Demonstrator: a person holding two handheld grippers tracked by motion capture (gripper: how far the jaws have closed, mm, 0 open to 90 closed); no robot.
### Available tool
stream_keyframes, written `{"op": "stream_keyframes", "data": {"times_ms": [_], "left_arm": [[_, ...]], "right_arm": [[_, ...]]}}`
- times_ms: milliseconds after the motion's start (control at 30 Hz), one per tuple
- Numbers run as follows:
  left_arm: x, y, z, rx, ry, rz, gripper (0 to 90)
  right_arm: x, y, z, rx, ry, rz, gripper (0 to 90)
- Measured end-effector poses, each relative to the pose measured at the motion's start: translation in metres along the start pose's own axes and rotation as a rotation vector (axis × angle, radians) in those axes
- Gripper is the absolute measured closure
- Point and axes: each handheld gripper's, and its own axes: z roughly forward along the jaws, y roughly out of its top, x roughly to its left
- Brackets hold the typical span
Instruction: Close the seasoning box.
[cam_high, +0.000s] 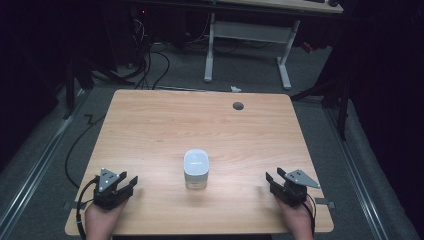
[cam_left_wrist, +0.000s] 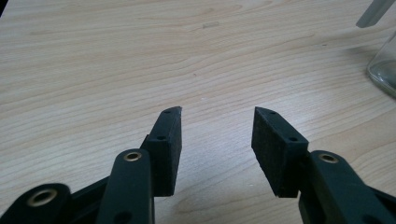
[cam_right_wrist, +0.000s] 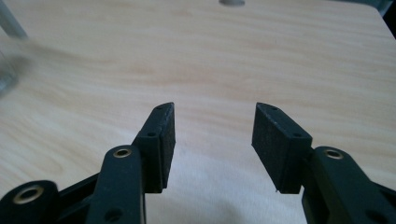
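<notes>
Nearest to me, at the front edge of the table (cam_high: 150, 120), I have the 2 grippers low over the wood, 1 at each front corner; the left gripper (cam_high: 131, 183) has its jaws spread wide with nothing but bare board between the pads (cam_left_wrist: 169, 140), and the right gripper (cam_high: 272, 178) is released just the same, its pads (cam_right_wrist: 275, 140) framing empty tabletop; neither is touching anything. Between them and a little farther in stands the jar (cam_high: 195, 170), a clear glass body with a white cap seated on top, upright, roughly on the table's centre line and well apart from both grippers; in the left gripper view its glass foot (cam_left_wrist: 384, 70) sits at the right margin, and in the right gripper view a blurred trace of it lies at the left margin. Judging by this, the jar is set down and capped and both hands are clear of it, so either the handling is finished or a fresh approach is needed; I cannot tell how tightly the cap sits. Farther back the board is bare save for 1 grommet hole (cam_high: 238, 106) near the far edge; beyond that, the legs of a white desk (cam_high: 285, 60) and dark floor cables.
</notes>
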Motion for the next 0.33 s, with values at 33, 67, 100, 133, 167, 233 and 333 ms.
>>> {"op": "stream_keyframes", "data": {"times_ms": [33,67,100,133,167,233,333], "left_arm": [[-0.0021,-0.0020,0.0004,0.006,0.001,0.006,53.1],[-0.0047,-0.0039,0.0009,0.007,0.000,0.009,53.1],[-0.0068,-0.0055,0.0007,0.011,-0.002,0.018,53.1],[-0.0068,-0.0055,0.0007,0.011,-0.002,0.018,53.0],[-0.0092,-0.0077,0.0010,0.013,-0.002,0.035,52.9],[-0.0094,-0.0077,0.0017,0.011,-0.001,0.034,52.9],[-0.0073,-0.0064,0.0036,0.013,-0.004,0.018,53.0]], "right_arm": [[-0.0019,0.0013,0.0008,-0.006,0.010,0.020,48.1],[-0.0021,0.0009,0.0019,-0.005,0.013,0.032,48.1],[-0.0019,-0.0003,0.0030,-0.002,0.019,0.030,48.0],[-0.0014,-0.0013,0.0037,0.004,0.028,0.028,48.0],[-0.0012,-0.0021,0.0040,0.006,0.030,0.020,48.1],[-0.0024,-0.0027,0.0038,0.009,0.032,0.033,48.2],[-0.0026,-0.0026,0.0042,0.012,0.029,0.045,48.4]]}}
